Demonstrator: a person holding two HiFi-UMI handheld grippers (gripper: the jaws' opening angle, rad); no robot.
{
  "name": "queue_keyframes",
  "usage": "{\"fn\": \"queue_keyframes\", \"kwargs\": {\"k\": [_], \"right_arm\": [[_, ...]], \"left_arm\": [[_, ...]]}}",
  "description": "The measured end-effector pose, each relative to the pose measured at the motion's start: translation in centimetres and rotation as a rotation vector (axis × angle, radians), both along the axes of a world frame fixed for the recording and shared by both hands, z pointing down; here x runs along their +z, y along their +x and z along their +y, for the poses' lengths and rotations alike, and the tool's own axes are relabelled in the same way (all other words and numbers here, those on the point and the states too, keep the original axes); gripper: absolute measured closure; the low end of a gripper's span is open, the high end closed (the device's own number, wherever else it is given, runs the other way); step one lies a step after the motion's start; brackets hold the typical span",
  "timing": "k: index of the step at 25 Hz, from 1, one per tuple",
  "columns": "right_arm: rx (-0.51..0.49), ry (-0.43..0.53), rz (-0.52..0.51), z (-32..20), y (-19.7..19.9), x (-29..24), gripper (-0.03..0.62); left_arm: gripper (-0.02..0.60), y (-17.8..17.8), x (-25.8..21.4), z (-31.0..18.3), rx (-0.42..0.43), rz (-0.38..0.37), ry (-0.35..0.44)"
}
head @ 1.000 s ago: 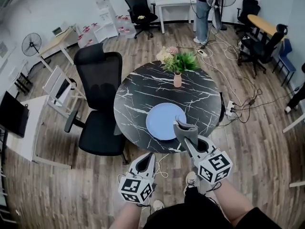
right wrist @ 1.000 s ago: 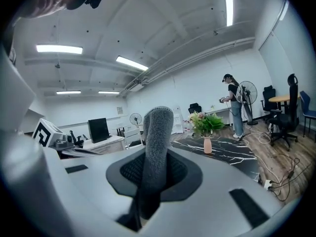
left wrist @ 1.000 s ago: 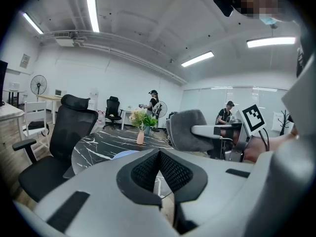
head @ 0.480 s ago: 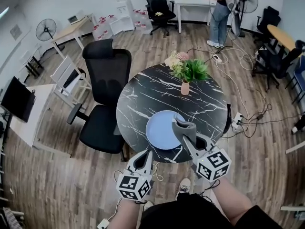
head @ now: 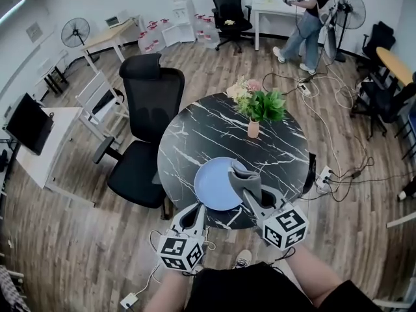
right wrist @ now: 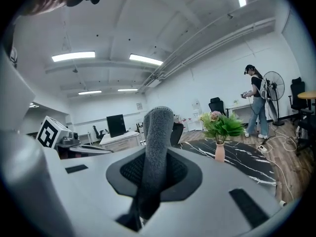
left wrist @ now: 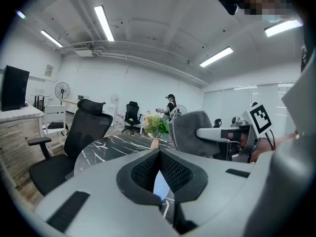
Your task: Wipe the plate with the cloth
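Note:
A light blue plate [head: 218, 184] lies on the near part of the round black marble table [head: 195, 142]. My right gripper [head: 249, 194] is shut on a grey cloth [head: 244, 181] that hangs over the plate's right edge; in the right gripper view the cloth [right wrist: 157, 147] stands up between the jaws. My left gripper [head: 195, 214] is shut with nothing in it, at the table's near edge, just short of the plate. In the left gripper view a sliver of the plate [left wrist: 160, 184] shows past the closed jaws, with the cloth [left wrist: 190, 132] to the right.
A pink vase of flowers [head: 255, 112] stands on the table beyond the plate. A black office chair [head: 146, 129] is pushed up at the table's left. A power strip and cables [head: 323, 174] lie on the floor to the right. A person [head: 309, 18] stands far back.
Both grippers have come a little closer over the table's near edge, and the cloth now hangs over the plate's right rim. The view has swung slightly, shifting the room's background.

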State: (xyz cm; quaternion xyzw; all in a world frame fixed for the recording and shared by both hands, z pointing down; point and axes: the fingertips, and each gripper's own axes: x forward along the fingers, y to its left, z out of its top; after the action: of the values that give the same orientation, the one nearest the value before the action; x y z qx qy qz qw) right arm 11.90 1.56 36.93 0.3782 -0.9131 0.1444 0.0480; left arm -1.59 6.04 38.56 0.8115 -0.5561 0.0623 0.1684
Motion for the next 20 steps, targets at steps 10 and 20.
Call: {"fn": "queue_keyframes", "kwargs": {"k": [10, 20], "right_arm": [[-0.009, -0.005, -0.003, -1.1, 0.5, 0.3, 0.536], [-0.021, 0.007, 0.067, -1.5, 0.4, 1.1, 0.536]], "left_arm": [[0.563, -0.7, 0.5, -0.4, -0.043, -0.002, -0.016], [0.563, -2.5, 4.4, -2.3, -0.063, 0.002, -0.109]]}}
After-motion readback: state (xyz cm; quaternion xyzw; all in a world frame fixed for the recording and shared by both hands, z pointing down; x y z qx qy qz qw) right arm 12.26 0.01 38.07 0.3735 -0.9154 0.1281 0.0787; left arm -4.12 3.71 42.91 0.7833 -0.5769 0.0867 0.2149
